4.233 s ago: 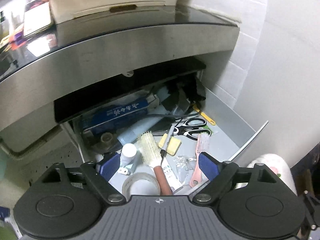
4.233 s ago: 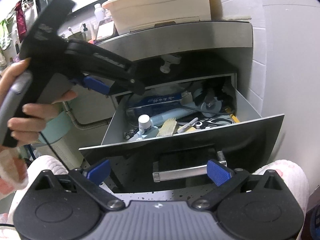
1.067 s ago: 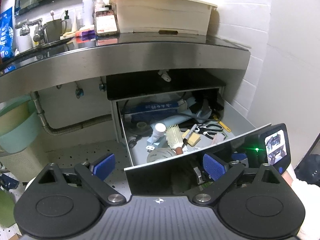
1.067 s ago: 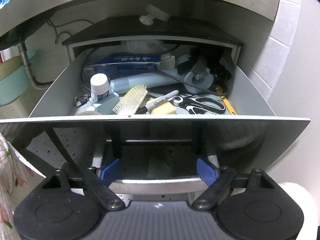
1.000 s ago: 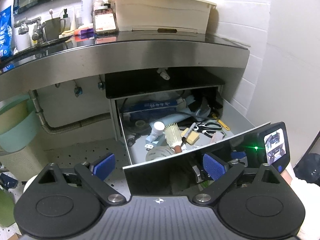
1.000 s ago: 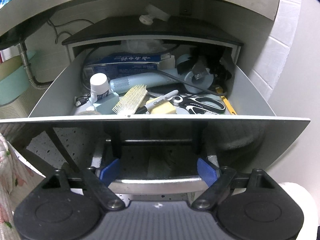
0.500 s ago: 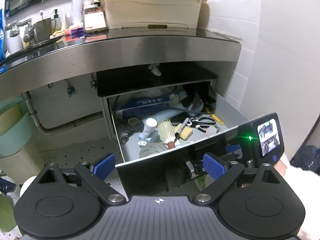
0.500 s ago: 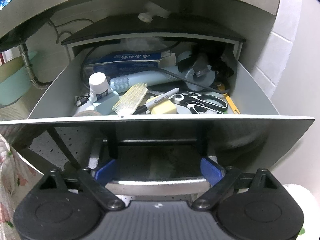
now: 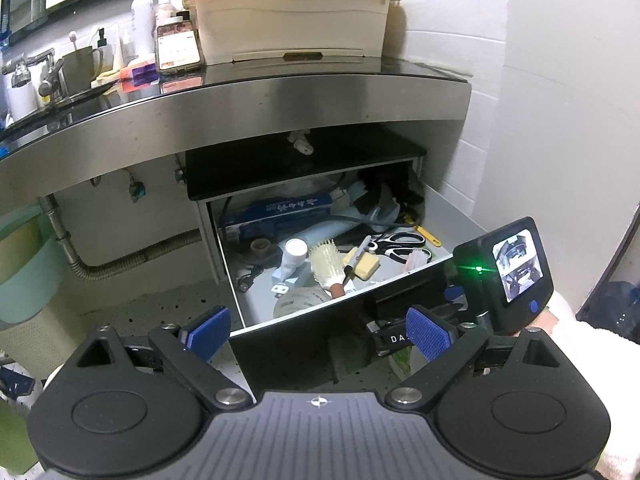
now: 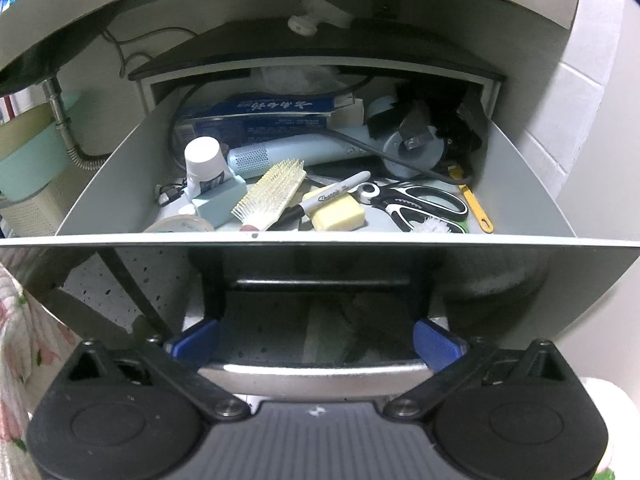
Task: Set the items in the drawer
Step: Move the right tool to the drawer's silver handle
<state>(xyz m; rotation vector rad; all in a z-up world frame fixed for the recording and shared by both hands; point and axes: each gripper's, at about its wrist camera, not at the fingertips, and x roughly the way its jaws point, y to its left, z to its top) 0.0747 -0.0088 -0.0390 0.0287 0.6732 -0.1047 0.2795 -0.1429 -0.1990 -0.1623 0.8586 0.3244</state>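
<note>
My right gripper (image 10: 316, 342) is opening its jaws off the drawer handle (image 10: 312, 370), which now lies free between the pads, so the drawer (image 10: 520, 168) stands pulled out and my grip on it is over. Inside lie the hairbrush (image 10: 272, 196), marker (image 10: 336, 194) and scissors (image 10: 420, 202). My left gripper (image 9: 316, 330) hangs open and empty in front, so I judge the drawer ready for closing.

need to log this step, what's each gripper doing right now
left gripper: open, holding nothing.
right gripper: jaws opening, pads apart at the drawer handle, not pressing on it.
</note>
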